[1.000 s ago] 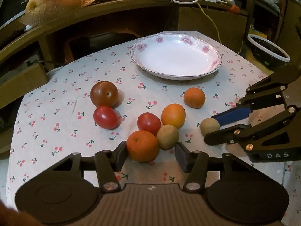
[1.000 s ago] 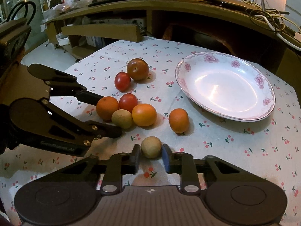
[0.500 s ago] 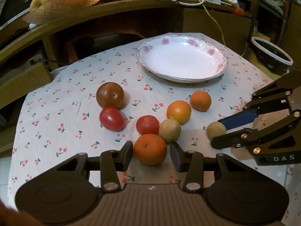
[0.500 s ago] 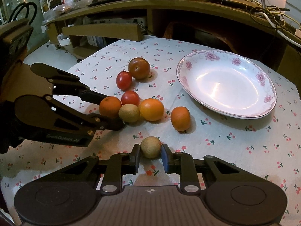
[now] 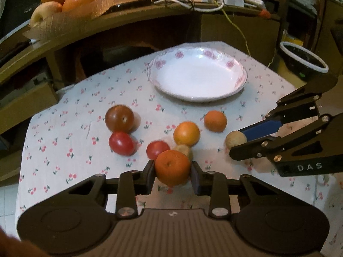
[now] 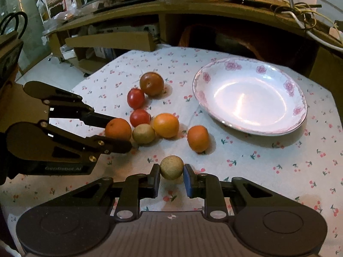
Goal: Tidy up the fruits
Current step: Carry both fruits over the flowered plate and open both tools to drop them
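My left gripper [image 5: 172, 172] is shut on an orange tangerine [image 5: 172, 167], lifted slightly above the cloth; it also shows in the right wrist view [image 6: 118, 129]. My right gripper [image 6: 171, 176] is shut on a small tan round fruit [image 6: 171, 167], also seen in the left wrist view [image 5: 235, 139]. On the cherry-print tablecloth [image 6: 257, 162] lie a brown plum [image 6: 151, 83], two red tomatoes [image 6: 135, 98], a second tan fruit [image 6: 143, 134], a yellow-orange orange [image 6: 166, 125] and a tangerine [image 6: 198, 138]. An empty white floral plate [image 6: 295, 111] stands at the back right.
A wooden shelf [image 5: 107, 21] curves behind the table with a basket of fruit [image 5: 64, 0] and cables [image 5: 193, 2]. A dark white-rimmed bowl [image 5: 303, 59] sits off the table's right. A cardboard box [image 6: 111, 42] is at the far left.
My left gripper has closed on the tangerine and lifted it a little. My right gripper has stayed shut on the tan fruit and risen slightly.
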### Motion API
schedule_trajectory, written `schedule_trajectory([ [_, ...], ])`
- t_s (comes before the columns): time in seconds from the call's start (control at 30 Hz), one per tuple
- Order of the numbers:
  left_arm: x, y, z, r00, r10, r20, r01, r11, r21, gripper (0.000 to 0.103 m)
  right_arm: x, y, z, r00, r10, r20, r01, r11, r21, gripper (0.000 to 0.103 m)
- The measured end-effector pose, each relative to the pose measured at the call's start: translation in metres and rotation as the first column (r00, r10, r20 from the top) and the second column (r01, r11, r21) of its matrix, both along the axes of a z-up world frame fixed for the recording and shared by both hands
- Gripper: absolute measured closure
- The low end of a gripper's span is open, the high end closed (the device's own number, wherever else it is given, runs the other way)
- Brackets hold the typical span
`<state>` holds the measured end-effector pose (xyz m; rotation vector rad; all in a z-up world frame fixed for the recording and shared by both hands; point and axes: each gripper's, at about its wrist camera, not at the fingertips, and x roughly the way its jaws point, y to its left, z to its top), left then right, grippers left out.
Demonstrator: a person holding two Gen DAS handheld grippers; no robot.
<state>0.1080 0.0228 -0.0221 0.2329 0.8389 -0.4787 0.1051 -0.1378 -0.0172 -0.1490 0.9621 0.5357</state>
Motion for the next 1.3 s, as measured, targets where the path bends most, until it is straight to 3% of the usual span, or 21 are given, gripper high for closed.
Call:
schedule_trajectory([
  [0.53, 0.047, -0.047, 0.027, 0.999, 0.003, 0.044, 0.000, 0.998, -0.065, 0.064, 0.035, -0.025, 0.025, 0.987, -0.123, 0.104, 0.120, 0.992, 0.031, 0.079],
  [1.3, 0.084, -0.060, 0.012, 0.999, 0.030, 0.022, -0.028, 0.997, -0.078, 0.064, 0.078, -0.043, 0.009, 0.971, -0.214, 0.102, 0.214, 0.977, 0.013, 0.077],
])
